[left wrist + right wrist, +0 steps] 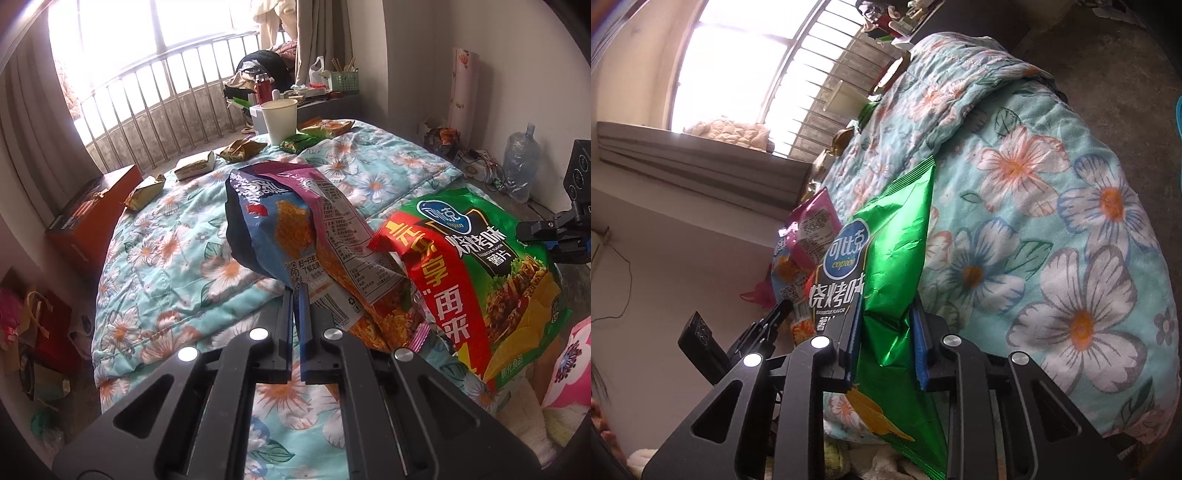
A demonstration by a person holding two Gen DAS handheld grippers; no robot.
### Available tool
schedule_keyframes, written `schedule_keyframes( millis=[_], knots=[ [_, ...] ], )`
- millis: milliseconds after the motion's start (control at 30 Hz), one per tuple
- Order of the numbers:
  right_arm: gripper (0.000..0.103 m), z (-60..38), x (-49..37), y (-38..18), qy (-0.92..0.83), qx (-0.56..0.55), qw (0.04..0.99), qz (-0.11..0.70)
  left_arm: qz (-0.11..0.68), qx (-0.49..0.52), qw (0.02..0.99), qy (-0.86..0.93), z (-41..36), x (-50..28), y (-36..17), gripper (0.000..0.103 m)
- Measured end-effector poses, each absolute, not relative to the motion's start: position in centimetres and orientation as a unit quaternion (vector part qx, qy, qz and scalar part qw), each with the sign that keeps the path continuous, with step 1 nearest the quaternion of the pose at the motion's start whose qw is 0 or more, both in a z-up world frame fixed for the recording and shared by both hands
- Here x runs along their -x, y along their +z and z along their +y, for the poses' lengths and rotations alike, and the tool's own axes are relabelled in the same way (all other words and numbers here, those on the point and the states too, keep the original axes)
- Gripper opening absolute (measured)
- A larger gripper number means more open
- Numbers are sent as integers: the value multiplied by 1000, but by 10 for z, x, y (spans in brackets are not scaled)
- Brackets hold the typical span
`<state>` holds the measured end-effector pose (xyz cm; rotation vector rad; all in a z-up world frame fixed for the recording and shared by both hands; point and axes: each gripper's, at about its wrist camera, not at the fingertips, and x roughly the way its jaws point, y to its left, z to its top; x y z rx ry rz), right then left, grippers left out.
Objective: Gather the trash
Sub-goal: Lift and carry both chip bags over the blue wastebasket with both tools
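Quilt (177, 258) covers the whole bed, floral, lumpy. Green chip bag (491, 280) hangs just above its near edge, right gripper (886, 332) pinching the bag's edge; foil bunches between the pads. Blue-and-purple snack bag (295, 229) hangs alongside, touching the green one, left gripper (297, 295) pressed tight on its bottom corner. Paper cup (279, 120) and small wrappers (242, 149) sit untouched at the far end. My read: both bags are secured, so lift clear together, keeping the thin foil from slipping, and don't drag the quilt.
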<state>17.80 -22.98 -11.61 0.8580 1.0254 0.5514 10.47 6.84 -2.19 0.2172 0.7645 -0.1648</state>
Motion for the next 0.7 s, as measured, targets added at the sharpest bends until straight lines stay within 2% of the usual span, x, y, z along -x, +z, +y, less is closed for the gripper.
schedule_keyframes(
  millis=[333, 500, 700],
  knots=[
    [17, -309, -123, -69, 220, -452, 793, 344, 307, -113, 926, -186, 15, -111, 36, 0],
    [16, -370, -91, -54, 171, -476, 814, 285, 274, -139, 911, -274, -61, -122, 61, 0],
    [16, -444, -56, -58, 79, -507, 828, 228, 269, -174, 872, -369, -176, -142, 63, 0]
  ],
)
